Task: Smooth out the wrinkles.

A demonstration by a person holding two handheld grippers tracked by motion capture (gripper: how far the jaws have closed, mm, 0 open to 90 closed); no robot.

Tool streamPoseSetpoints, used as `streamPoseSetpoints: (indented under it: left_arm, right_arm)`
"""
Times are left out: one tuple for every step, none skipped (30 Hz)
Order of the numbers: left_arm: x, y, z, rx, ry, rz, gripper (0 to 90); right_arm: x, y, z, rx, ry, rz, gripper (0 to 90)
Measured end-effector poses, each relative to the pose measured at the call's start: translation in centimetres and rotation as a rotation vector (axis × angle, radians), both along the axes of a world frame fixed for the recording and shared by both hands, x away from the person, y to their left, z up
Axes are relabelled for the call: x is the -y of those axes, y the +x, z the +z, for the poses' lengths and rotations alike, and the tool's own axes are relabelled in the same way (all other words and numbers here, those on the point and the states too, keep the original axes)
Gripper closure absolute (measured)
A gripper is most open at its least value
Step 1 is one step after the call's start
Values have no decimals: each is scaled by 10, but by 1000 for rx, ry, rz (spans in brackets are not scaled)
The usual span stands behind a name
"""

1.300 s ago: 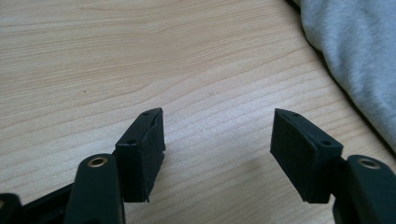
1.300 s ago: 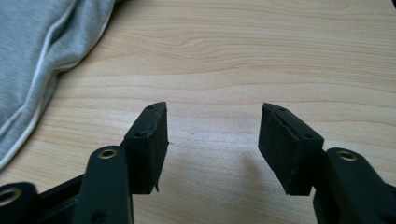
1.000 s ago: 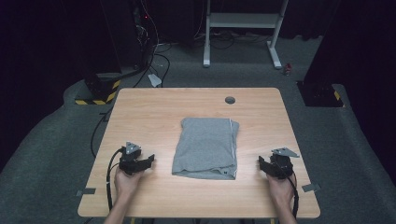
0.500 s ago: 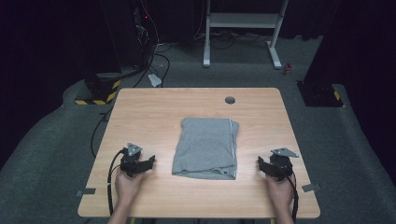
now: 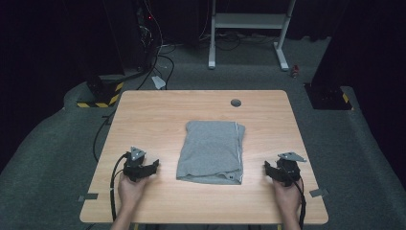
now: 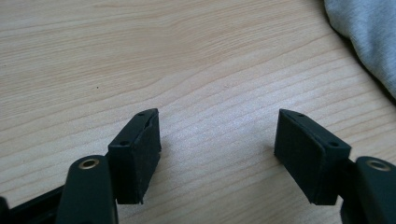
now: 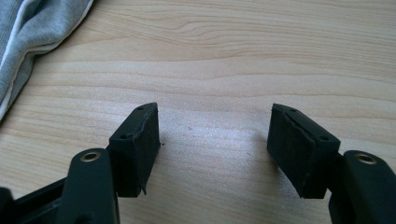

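High view puts your left gripper (image 5: 152, 167) on the wooden table (image 5: 158, 112) just left of the folded grey garment (image 5: 213, 151), and your right gripper (image 5: 268, 168) just right of it, each apart from the cloth with a strip of bare wood between. Both grippers rest low on the tabletop near your edge, their jaws pointing inward toward the garment. That garment lies flat in the middle of the table, folded into a rough rectangle with a pale seam running down its right side. Left gripper view shows your 2 jaws standing wide apart with nothing but wood grain between them, and the garment's edge (image 6: 369, 42) sits off at the upper right. Right gripper view shows those jaws also well open and empty, having just been opening a little, with the garment's hem (image 7: 32, 42) at the upper left.
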State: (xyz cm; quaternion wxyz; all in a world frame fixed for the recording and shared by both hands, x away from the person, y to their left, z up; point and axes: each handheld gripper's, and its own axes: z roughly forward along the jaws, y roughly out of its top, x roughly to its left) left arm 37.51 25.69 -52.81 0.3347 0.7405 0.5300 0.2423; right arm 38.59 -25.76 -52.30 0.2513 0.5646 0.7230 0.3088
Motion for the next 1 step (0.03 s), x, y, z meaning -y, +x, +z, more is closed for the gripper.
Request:
streamPoseSetpoints:
  left_arm:
    - [0, 0, 0, 0, -1, 0, 313]
  right_arm:
    - [0, 0, 0, -1, 1, 2, 338]
